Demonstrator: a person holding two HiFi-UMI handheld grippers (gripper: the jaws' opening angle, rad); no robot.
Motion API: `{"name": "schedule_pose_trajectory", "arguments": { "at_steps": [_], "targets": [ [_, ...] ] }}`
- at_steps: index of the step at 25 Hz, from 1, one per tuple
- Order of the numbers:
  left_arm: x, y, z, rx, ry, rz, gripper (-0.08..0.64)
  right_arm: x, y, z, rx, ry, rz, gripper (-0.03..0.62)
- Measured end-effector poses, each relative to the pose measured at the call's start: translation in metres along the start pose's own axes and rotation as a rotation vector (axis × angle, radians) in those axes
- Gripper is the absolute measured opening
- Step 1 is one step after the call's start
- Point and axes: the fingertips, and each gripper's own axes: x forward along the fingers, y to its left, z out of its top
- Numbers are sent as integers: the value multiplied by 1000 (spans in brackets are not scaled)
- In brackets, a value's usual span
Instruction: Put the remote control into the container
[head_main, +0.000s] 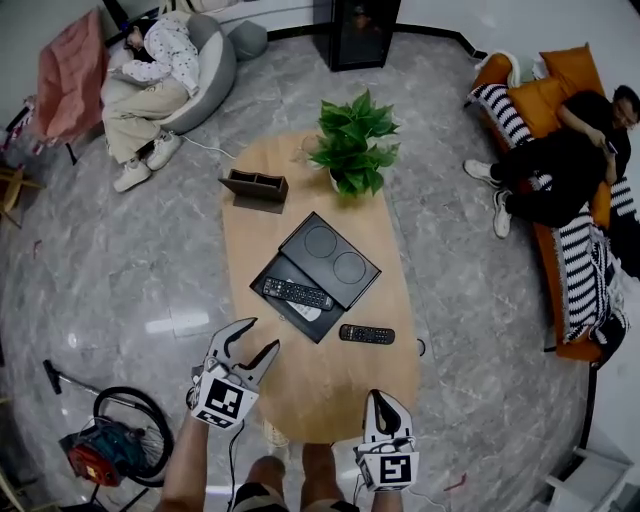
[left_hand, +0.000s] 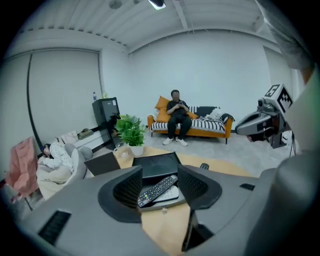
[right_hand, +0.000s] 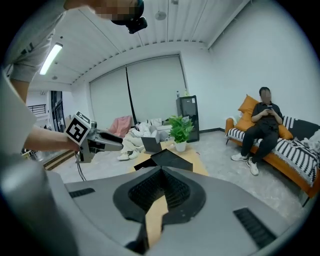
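- My left gripper (head_main: 262, 335) hangs wide and empty; my right gripper (head_main: 380, 398) is pinched shut, empty.
- The remote (head_main: 366, 334) lies on the table (head_main: 300, 400) just beside the container (head_main: 275, 268); I should open the right gripper and straddle it crosswise.

An open black container (head_main: 272, 272) sits mid-surface (head_main: 330, 390), its lid (head_main: 330, 255), which has two round recesses, shifted over its far side. A black remote (head_main: 297, 293) lies flat inside it, over a white flat item (head_main: 308, 312). A second black remote (head_main: 366, 334) lies flat on the wood just beside the container's near-right edge.
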Motion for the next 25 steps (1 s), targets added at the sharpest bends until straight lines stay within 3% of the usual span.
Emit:
{"name": "schedule_pose_trajectory", "arguments": {
  "at_steps": [7, 12, 15, 21, 25],
  "targets": [
    [-60, -12, 23, -161, -161, 78, 210, 1, 20, 30, -34, -49, 36, 12],
    [-101, -9, 33, -260, -237, 149, 125, -1, 36, 53, -61, -90, 66, 12],
    [-123, -8, 37, -288, -266, 186, 88, -6, 46, 64, -64, -110, 77, 12],
    [-154, -27, 37, -302, -287, 175, 11, -15, 65, 80, -102, -118, 111, 12],
    [-174, -33, 35, -327, -300, 178, 8, -21, 74, 88, -108, -127, 121, 11]
  ]
}}
